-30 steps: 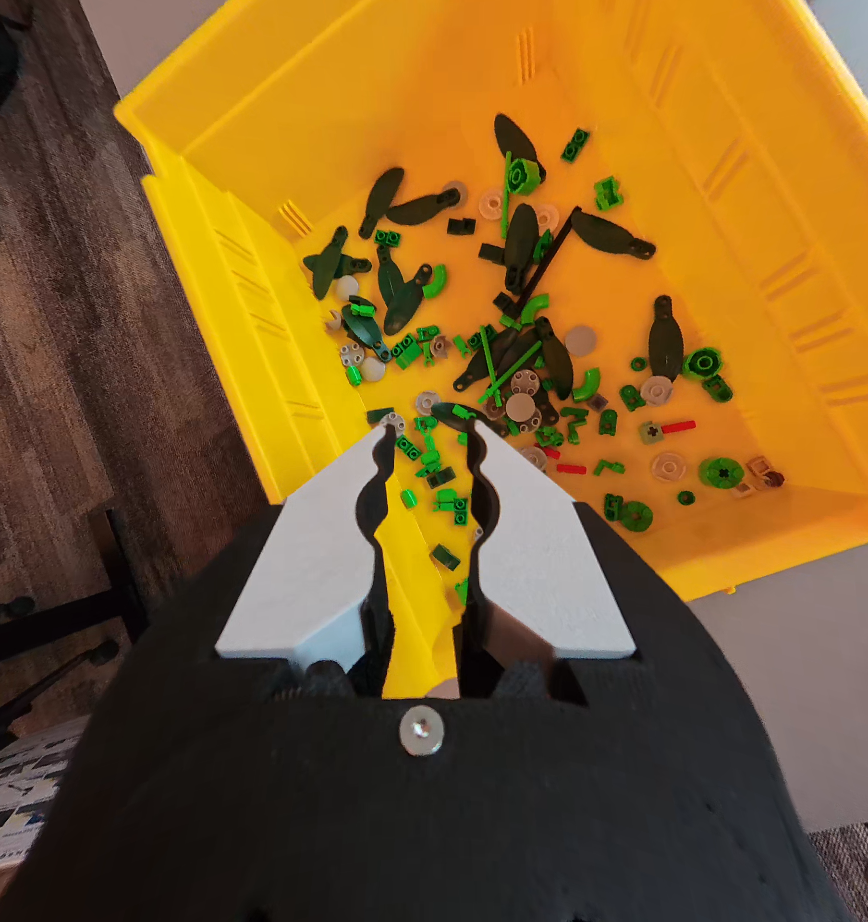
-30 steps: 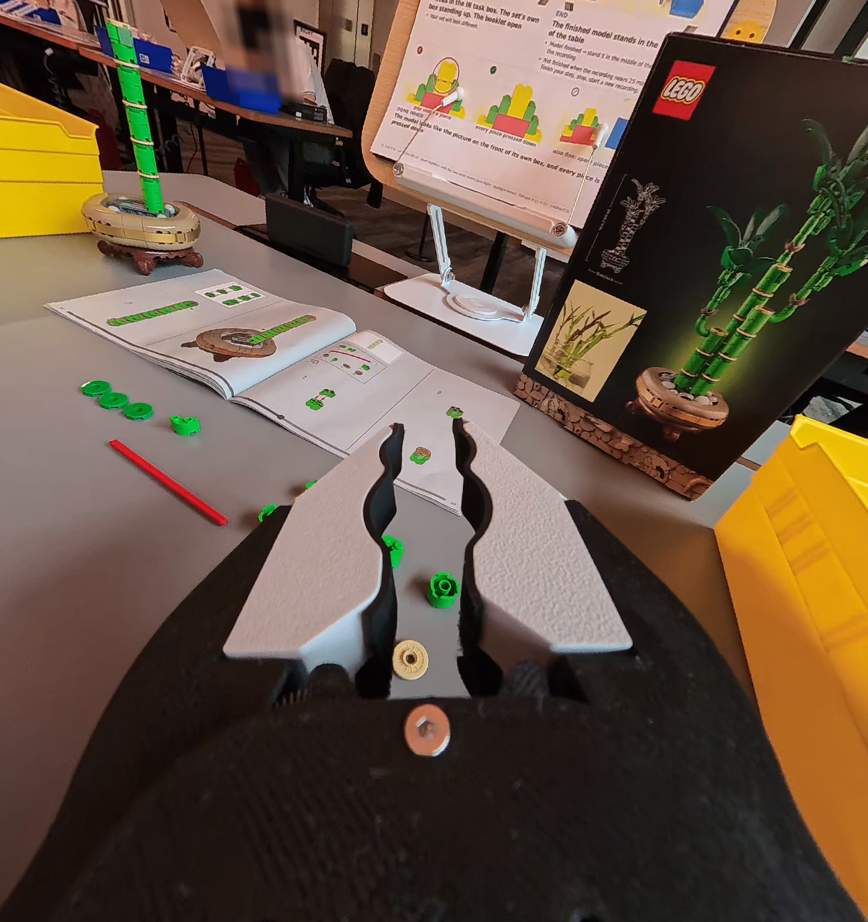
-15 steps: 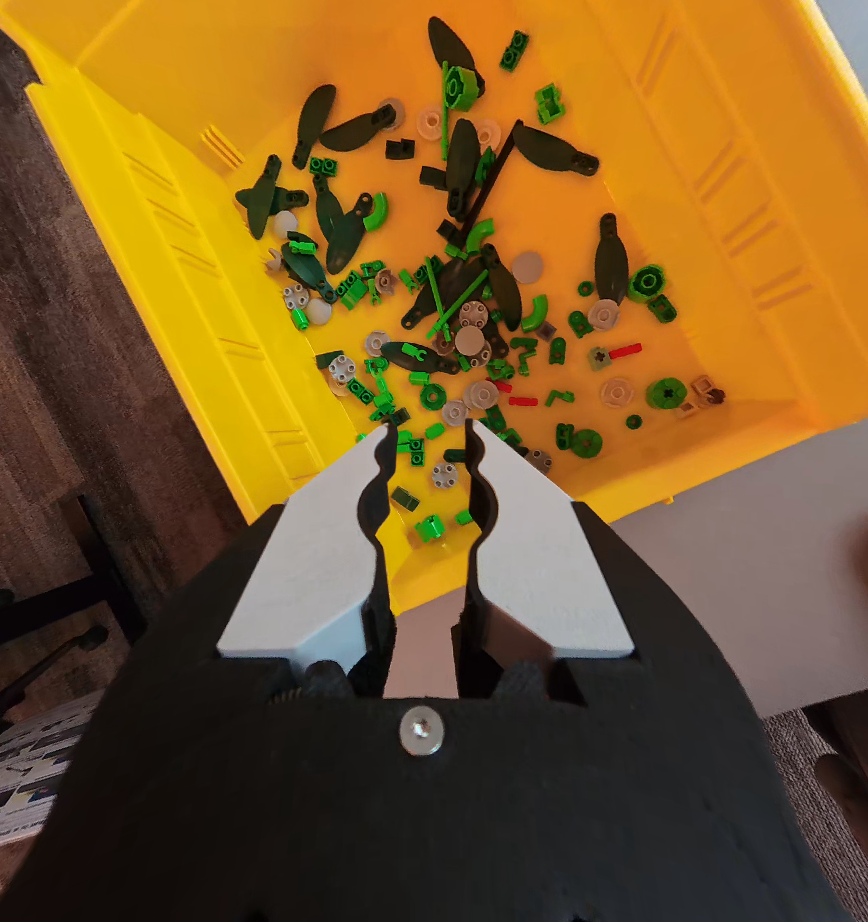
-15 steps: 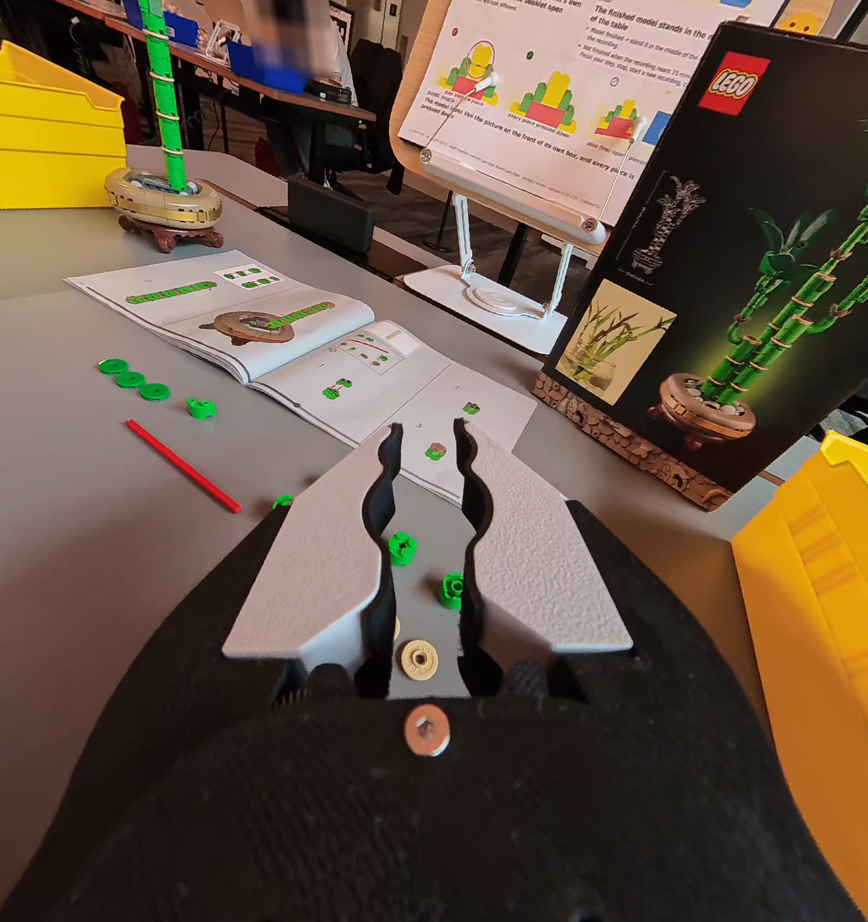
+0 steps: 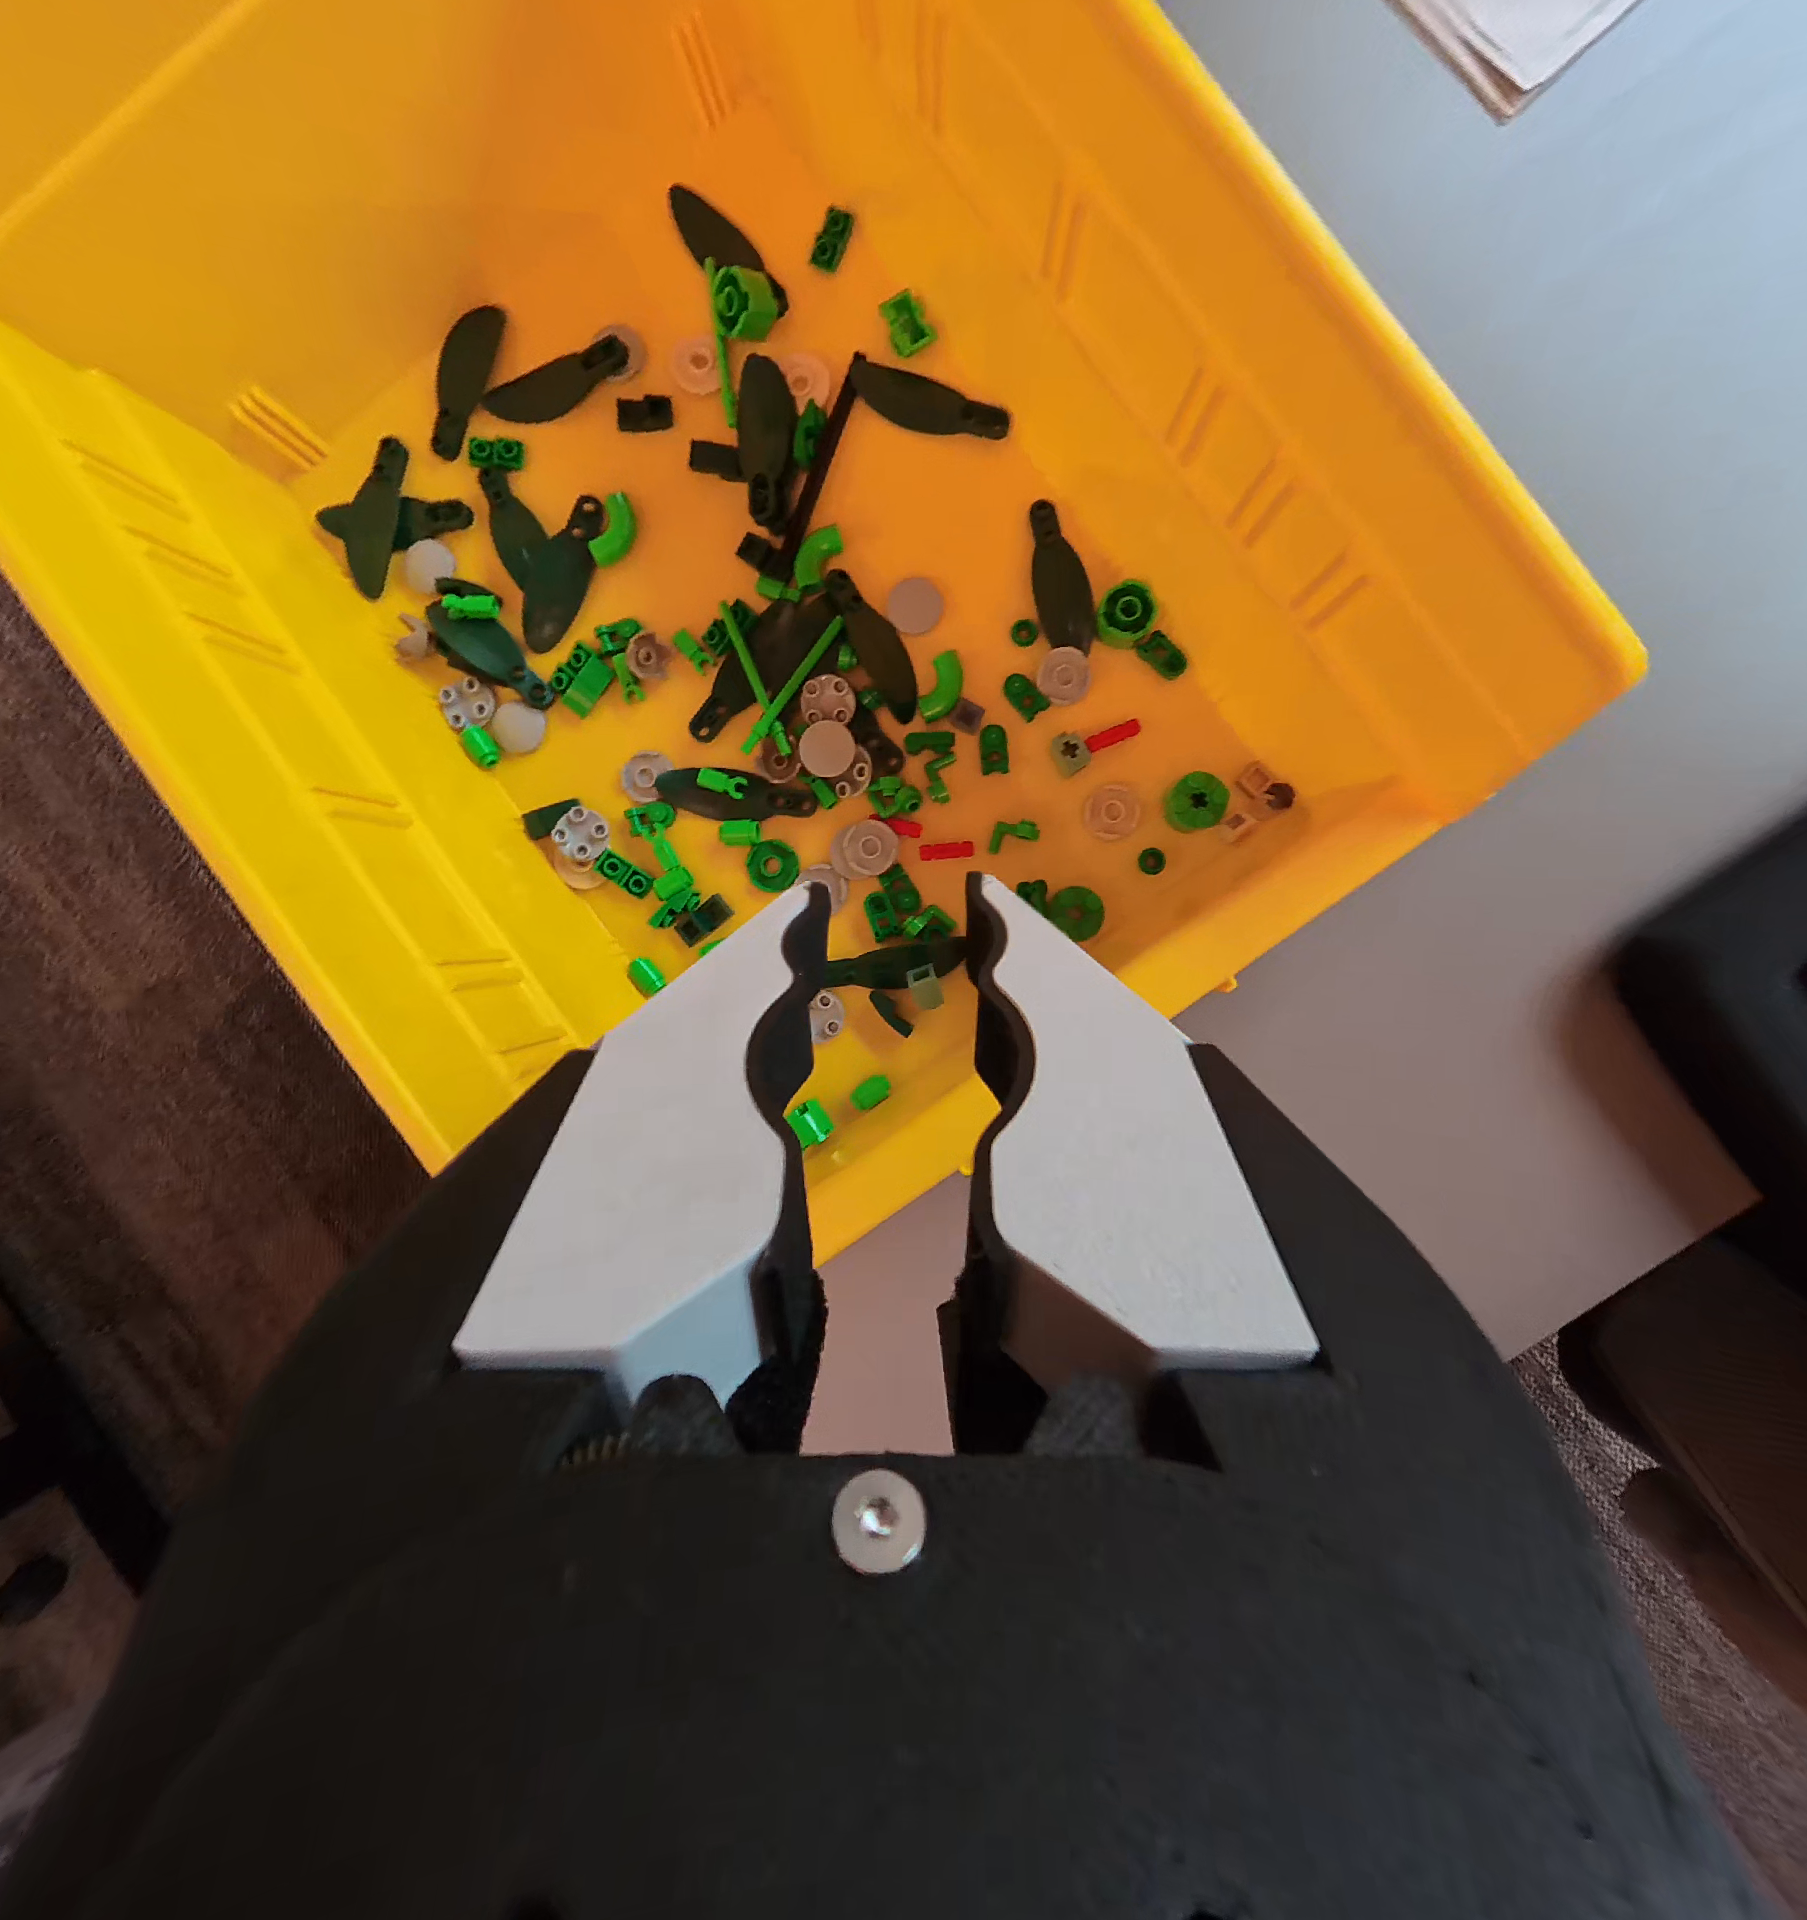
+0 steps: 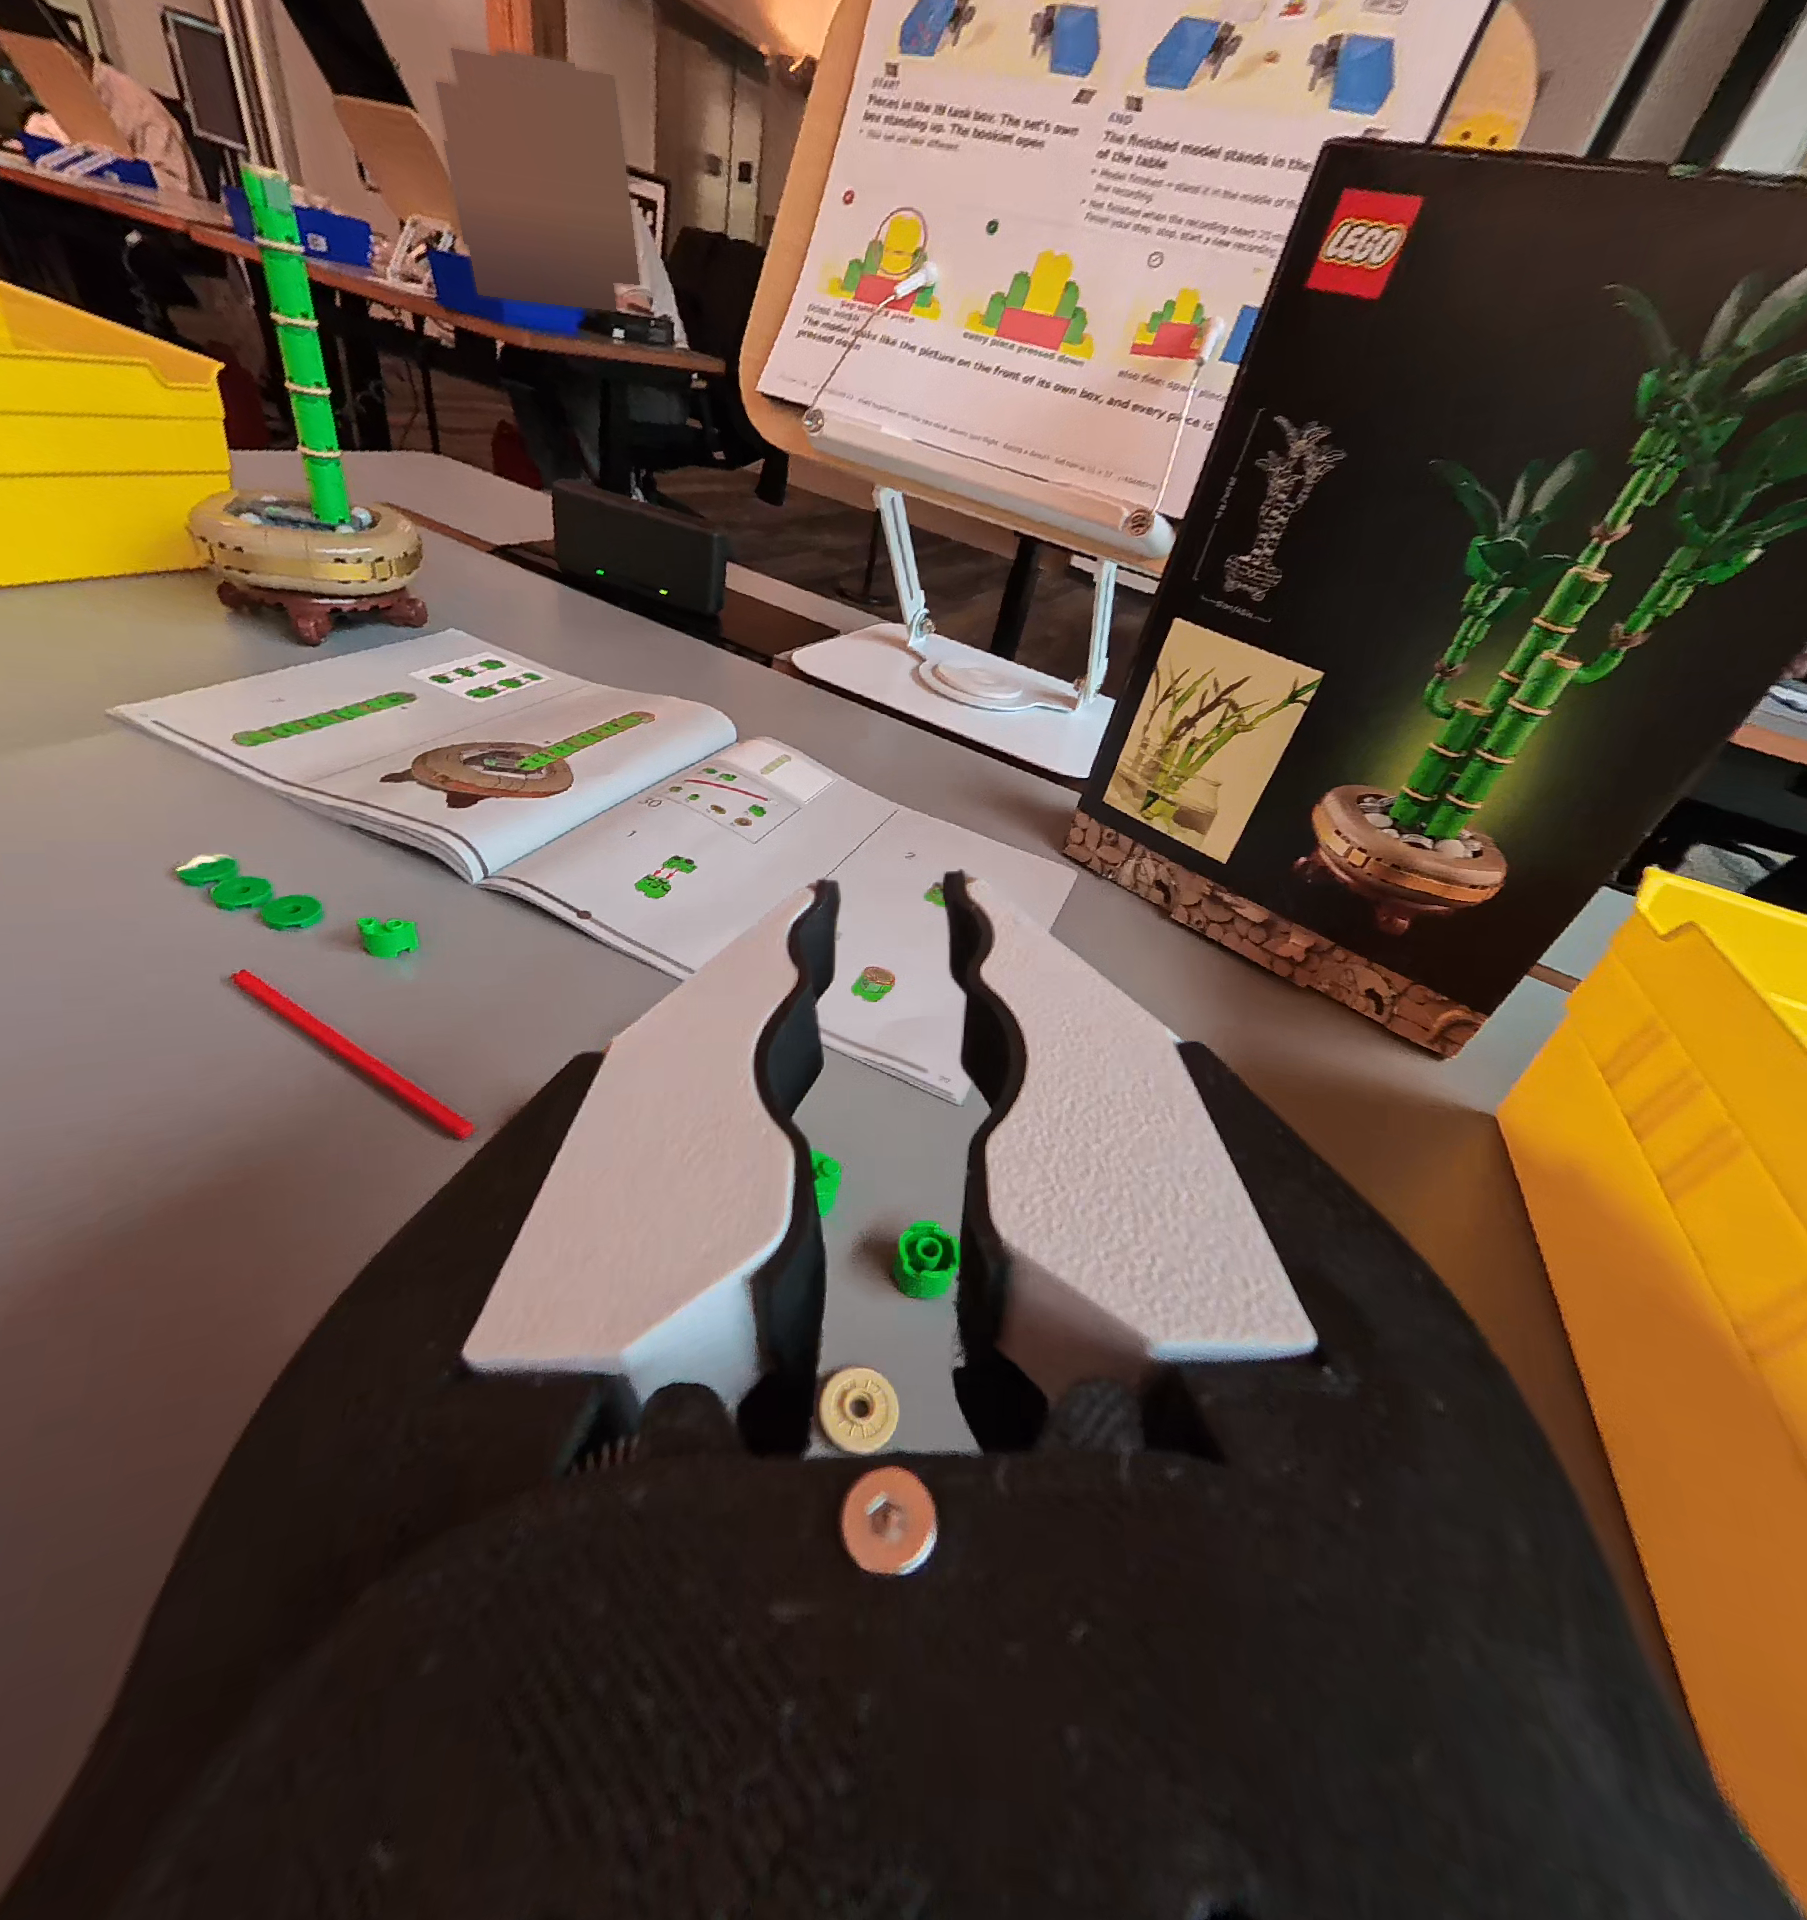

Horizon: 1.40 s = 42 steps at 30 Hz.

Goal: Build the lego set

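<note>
My left gripper [image 5: 894, 896] is open and empty above the near corner of a yellow bin [image 5: 359, 810] holding several loose green, dark green, grey and red lego pieces [image 5: 826, 665]. My right gripper [image 6: 891, 891] is open and empty, low over the grey table [image 6: 99, 1143]. Between its fingers lie a green round brick [image 6: 925, 1259], another green piece [image 6: 826, 1179] and a tan round plate [image 6: 857, 1408]. A red rod [image 6: 350, 1052], three green round plates [image 6: 250, 891] and a green piece [image 6: 388, 935] lie to the left. The partly built bamboo stalk on its pot [image 6: 307, 520] stands at the far left.
An open instruction booklet [image 6: 525, 769] lies ahead. The lego box [image 6: 1501, 582] stands at the right, with a sheet on a white stand [image 6: 1034, 260] behind it. One yellow bin [image 6: 1709, 1247] is at the right, another [image 6: 68, 447] at the far left. Floor [image 5: 99, 935] lies left of the bin. About 65 cm separates my left fingertips from my right.
The left gripper has shifted over the bin toward its near corner, and the view has turned so the bin sits more to the left. The right gripper has barely moved.
</note>
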Each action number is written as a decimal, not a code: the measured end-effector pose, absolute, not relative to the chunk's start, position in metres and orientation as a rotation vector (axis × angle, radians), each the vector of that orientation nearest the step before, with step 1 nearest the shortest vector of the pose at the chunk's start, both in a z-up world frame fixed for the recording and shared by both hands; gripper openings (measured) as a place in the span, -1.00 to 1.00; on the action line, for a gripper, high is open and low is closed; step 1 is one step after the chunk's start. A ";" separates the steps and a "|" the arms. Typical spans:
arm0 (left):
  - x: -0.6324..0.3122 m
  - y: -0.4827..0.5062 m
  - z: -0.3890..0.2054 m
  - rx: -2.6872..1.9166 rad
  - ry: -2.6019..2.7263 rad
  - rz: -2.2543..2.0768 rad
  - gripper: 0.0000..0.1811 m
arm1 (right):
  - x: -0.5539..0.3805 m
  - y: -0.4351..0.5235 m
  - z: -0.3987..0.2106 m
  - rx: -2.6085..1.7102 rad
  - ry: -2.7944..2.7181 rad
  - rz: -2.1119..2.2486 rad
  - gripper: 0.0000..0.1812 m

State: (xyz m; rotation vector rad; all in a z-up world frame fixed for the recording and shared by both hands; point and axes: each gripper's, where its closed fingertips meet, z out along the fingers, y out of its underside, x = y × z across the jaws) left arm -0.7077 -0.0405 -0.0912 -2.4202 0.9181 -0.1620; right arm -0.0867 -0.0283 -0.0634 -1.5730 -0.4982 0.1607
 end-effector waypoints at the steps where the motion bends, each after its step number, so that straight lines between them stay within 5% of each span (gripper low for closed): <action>1: -0.707 -0.041 -0.091 -2.415 0.930 -0.168 -0.73 | -0.085 -0.028 -0.062 -1.568 -0.486 0.156 -0.77; 22: -0.648 -0.043 -0.153 -2.141 1.798 -0.312 -0.71 | -0.081 -0.027 -0.060 -1.567 -0.454 0.160 -0.77; 42: -0.649 -0.037 -0.172 -2.203 1.814 -0.310 -0.87 | -0.087 -0.027 -0.064 -1.580 -0.492 0.182 -0.77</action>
